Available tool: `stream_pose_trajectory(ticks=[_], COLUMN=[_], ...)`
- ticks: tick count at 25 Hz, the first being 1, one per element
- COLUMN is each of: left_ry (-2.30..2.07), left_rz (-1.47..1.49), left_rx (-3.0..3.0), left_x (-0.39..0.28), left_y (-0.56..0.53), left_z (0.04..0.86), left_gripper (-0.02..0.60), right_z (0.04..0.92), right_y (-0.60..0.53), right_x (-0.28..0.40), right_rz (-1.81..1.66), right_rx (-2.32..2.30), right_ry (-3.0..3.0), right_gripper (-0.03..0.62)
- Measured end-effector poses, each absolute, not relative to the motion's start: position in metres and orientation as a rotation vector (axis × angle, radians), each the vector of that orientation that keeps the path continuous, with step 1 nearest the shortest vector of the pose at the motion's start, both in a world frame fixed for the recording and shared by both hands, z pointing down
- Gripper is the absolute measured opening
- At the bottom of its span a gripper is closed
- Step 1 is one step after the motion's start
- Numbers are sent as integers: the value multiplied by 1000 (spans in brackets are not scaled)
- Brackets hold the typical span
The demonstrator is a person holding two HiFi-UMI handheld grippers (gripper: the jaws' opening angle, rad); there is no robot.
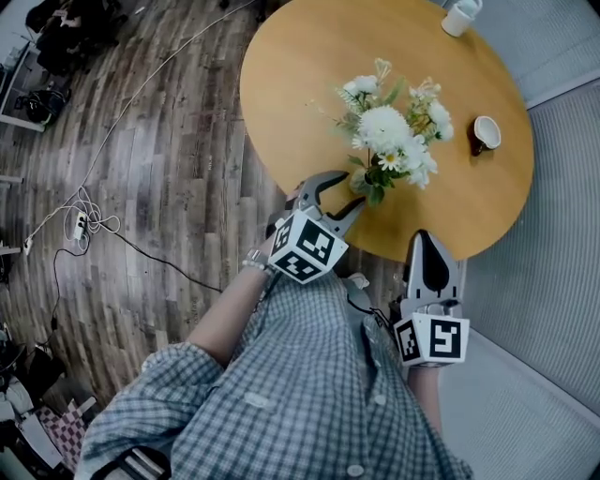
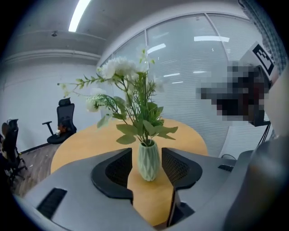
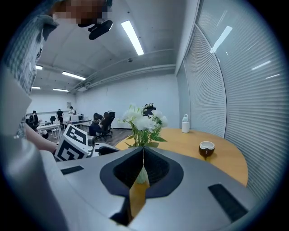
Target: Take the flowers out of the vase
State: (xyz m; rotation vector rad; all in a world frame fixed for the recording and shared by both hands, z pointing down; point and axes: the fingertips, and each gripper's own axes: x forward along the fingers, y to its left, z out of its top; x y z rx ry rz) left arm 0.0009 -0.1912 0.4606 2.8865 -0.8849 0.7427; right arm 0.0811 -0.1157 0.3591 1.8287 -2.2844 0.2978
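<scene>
A pale green faceted vase [image 2: 148, 161] stands on the round wooden table [image 1: 309, 66] with white flowers [image 1: 389, 136] and green leaves in it. My left gripper [image 1: 352, 192] is open at the table's near edge, its jaws either side of the vase's body without pressing on it. In the left gripper view the flowers [image 2: 131, 90] rise above the left gripper [image 2: 146, 155]. My right gripper [image 1: 424, 236] is shut and empty, lower right at the table edge. In the right gripper view the flowers [image 3: 143, 121] stand beyond the right gripper [image 3: 143, 151].
A small dark cup [image 1: 485, 133] sits right of the vase, and a white container [image 1: 459, 16] stands at the table's far edge. Cables [image 1: 84, 220] lie on the wood floor to the left. A glass wall with blinds [image 3: 235, 90] runs along the right.
</scene>
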Motion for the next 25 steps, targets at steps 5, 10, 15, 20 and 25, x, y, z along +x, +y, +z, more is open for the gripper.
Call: stream_pose_trajectory(ticks=[5, 10, 15, 20, 25], left_ry=[-858, -861, -879, -909, -940], left_rz=[790, 809, 797, 797, 794], left_rx=[2879, 2885, 2891, 2877, 2863], left_x=[10, 20, 30, 33, 32], left_y=[-195, -198, -205, -206, -208], left_z=[479, 489, 492, 495, 496], left_gripper=[230, 238, 238, 235, 213], right_z=[365, 370, 379, 388, 394], right_y=[-115, -114, -111, -109, -114], right_x=[86, 86, 85, 84, 80], right_rz=[292, 306, 315, 315, 306], right_rx=[1817, 1810, 1780, 1732, 1680], right_ry=[-2247, -2230, -2217, -2216, -2236], right_gripper=[11, 11, 11, 11, 11])
